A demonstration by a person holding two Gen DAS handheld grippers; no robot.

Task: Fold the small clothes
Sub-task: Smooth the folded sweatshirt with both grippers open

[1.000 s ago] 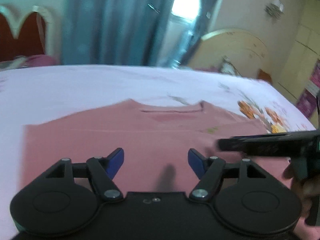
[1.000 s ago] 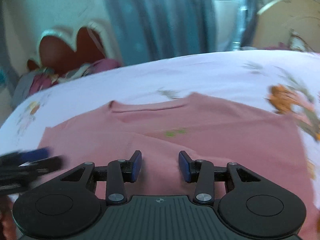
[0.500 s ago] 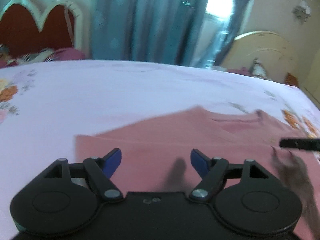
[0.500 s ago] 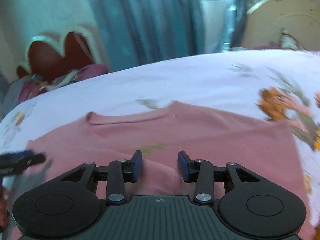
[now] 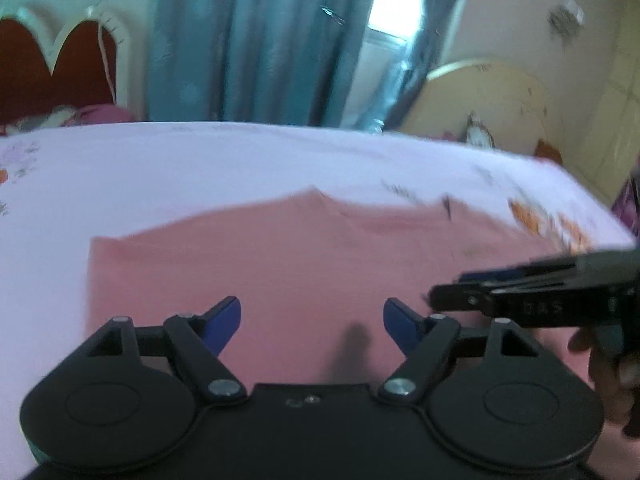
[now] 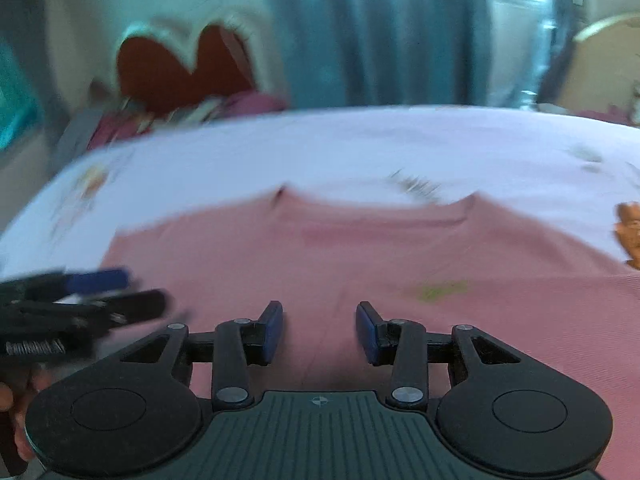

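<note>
Left tongs: our left tongs (image 5: 312, 320) hang with the jaws spread wide and nothing between them, above the near part of the shirt.
Right tongs: our right tongs (image 6: 319, 332) are parted too and hold nothing; in the left view they reach in from the right, just beside the left tongs.
Shirt: we see the pink shirt (image 6: 360, 264) spread flat on the bed (image 6: 360, 148), neckline toward the far edge, with a small green mark (image 6: 440, 291) on the cloth ahead of the right tongs.
Bed: white sheet with orange flower prints near its right edge.
Room: blue curtains (image 5: 256, 40) and a red headboard (image 6: 180, 68) beyond the bed.
</note>
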